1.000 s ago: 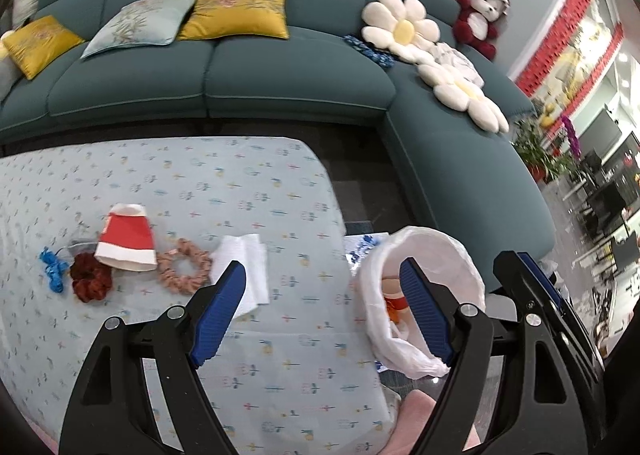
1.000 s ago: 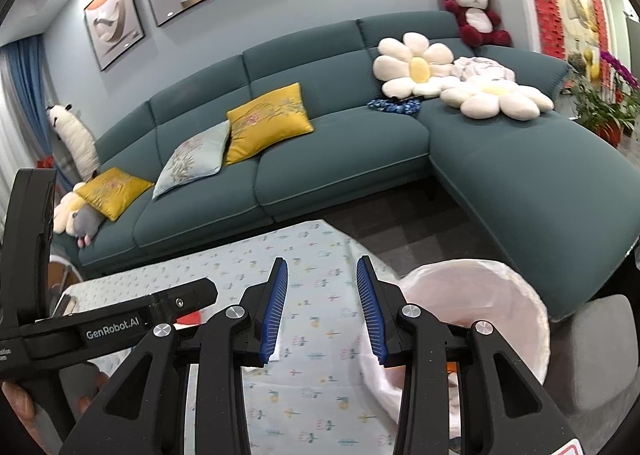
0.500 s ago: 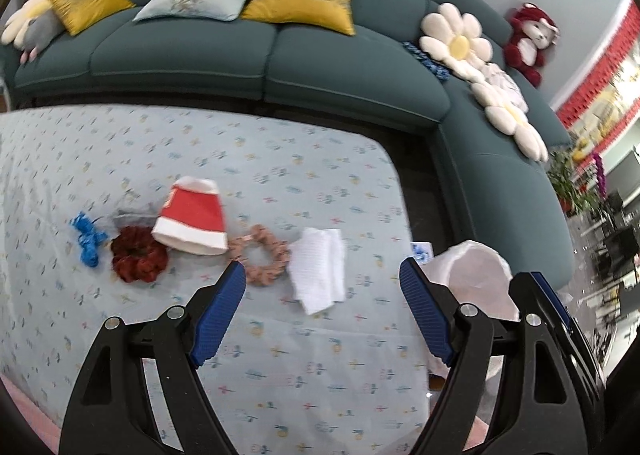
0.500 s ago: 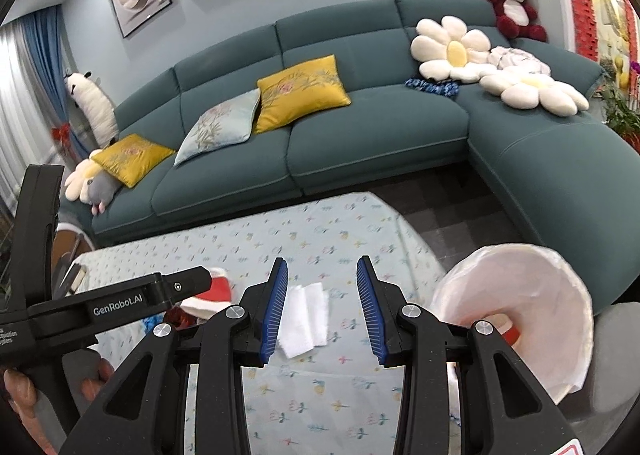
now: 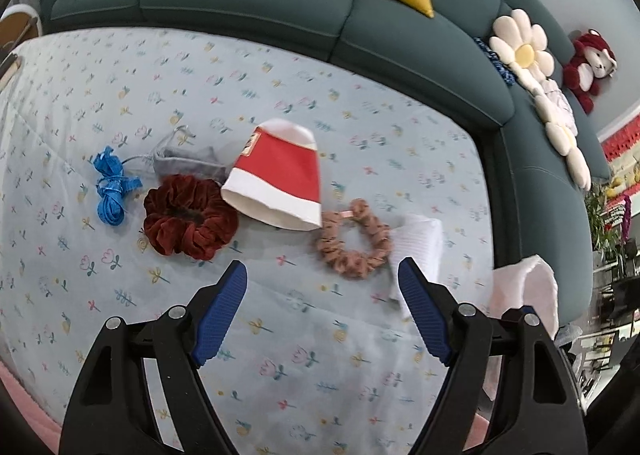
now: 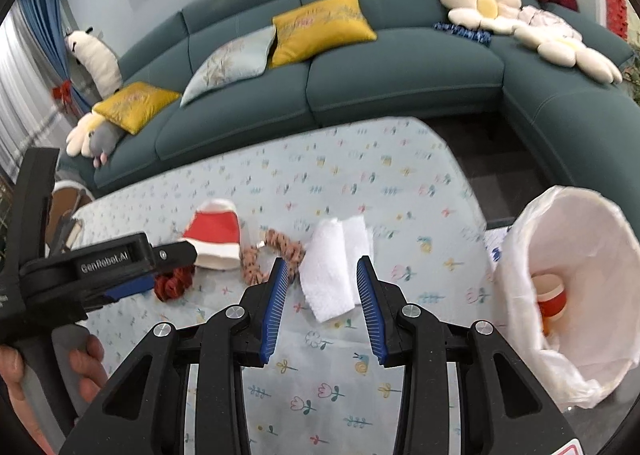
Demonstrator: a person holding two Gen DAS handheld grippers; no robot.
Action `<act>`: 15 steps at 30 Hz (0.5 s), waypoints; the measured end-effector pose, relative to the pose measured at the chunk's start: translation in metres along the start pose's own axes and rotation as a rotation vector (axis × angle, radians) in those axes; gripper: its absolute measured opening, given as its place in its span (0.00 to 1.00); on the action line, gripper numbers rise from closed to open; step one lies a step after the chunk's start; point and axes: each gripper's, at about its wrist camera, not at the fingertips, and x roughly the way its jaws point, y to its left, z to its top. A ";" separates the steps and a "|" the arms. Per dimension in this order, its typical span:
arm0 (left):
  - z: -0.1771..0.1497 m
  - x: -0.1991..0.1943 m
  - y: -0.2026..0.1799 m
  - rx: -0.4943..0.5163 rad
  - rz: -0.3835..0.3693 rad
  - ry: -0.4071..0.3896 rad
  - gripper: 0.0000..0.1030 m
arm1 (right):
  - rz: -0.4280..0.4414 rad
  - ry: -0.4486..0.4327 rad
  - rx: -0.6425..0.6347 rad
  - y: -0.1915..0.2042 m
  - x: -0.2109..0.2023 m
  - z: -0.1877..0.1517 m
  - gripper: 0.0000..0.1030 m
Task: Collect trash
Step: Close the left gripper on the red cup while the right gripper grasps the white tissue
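- My left gripper (image 5: 322, 297) stands wide, blue pads well apart, nothing between them — only the flowered tablecloth (image 5: 280, 375) shows in the gap, low in the left wrist view.
- My right gripper (image 6: 322, 305) is narrower, jaws partly apart and empty; in the right wrist view the folded white napkin (image 6: 334, 271) lies on the cloth just beyond the fingertips, framed between them at frame centre.
- In the left wrist view the trash lies in a row across the middle of the frame: a blue ribbon (image 5: 112, 185) at the left, a dark red scrunchie (image 5: 188, 215) beside it, a flattened red and white paper cup (image 5: 278, 177) at centre on its side, a brown scrunchie (image 5: 354, 241) to its right.
- A grey pouch (image 5: 188, 163) sits behind the red scrunchie, partly hidden by the cup.
- The napkin touches the brown scrunchie's right side, just beyond my left gripper's right finger.
- The white-lined trash bin (image 6: 568, 287) stands off the table's right edge — at the right of the right wrist view, mouth tilted toward the camera, with a red and white cup (image 6: 552, 297) inside.
- In the right wrist view my left gripper's black body reaches in from the left edge, with my hand (image 6: 24, 375) around its handle at lower left.
- A teal sofa (image 6: 400, 63) with yellow cushions (image 6: 320, 27) fills the top of both views.
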 end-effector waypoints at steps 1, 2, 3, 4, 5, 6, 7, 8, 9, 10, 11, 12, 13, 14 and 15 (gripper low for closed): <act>0.002 0.005 0.003 -0.008 0.000 0.005 0.71 | 0.002 0.012 0.001 0.001 0.007 -0.001 0.34; 0.005 0.009 0.005 -0.016 -0.001 0.009 0.71 | 0.002 0.019 0.001 0.000 0.012 -0.003 0.34; 0.006 0.011 0.005 -0.021 -0.001 0.011 0.71 | 0.002 0.030 0.002 0.001 0.019 -0.004 0.34; 0.009 0.015 0.007 -0.030 -0.002 0.013 0.71 | 0.002 0.039 0.002 0.001 0.025 -0.004 0.34; 0.011 0.019 0.008 -0.037 -0.002 0.014 0.71 | 0.002 0.045 0.002 0.001 0.030 -0.003 0.34; 0.014 0.024 0.010 -0.049 -0.004 0.017 0.71 | 0.002 0.051 0.003 0.001 0.035 -0.003 0.34; 0.016 0.027 0.011 -0.053 -0.005 0.019 0.71 | 0.002 0.056 0.003 0.000 0.040 -0.002 0.34; 0.019 0.032 0.012 -0.059 -0.005 0.023 0.71 | 0.001 0.063 0.002 0.000 0.045 -0.001 0.34; 0.021 0.037 0.013 -0.066 -0.004 0.027 0.71 | 0.001 0.069 0.003 -0.001 0.050 0.000 0.34; 0.023 0.041 0.014 -0.070 -0.004 0.031 0.71 | 0.001 0.076 0.004 -0.002 0.056 0.000 0.34; 0.024 0.045 0.015 -0.073 -0.003 0.034 0.71 | 0.002 0.080 0.006 -0.003 0.060 0.001 0.34; 0.026 0.049 0.016 -0.078 -0.001 0.038 0.71 | 0.002 0.085 0.007 -0.004 0.064 0.001 0.34; 0.028 0.053 0.017 -0.083 -0.001 0.041 0.70 | 0.003 0.091 0.008 -0.004 0.069 0.001 0.34; 0.030 0.056 0.018 -0.086 -0.002 0.045 0.68 | 0.004 0.095 0.007 -0.005 0.073 0.001 0.34; 0.032 0.059 0.018 -0.087 -0.002 0.048 0.67 | 0.004 0.101 0.006 -0.005 0.077 0.001 0.34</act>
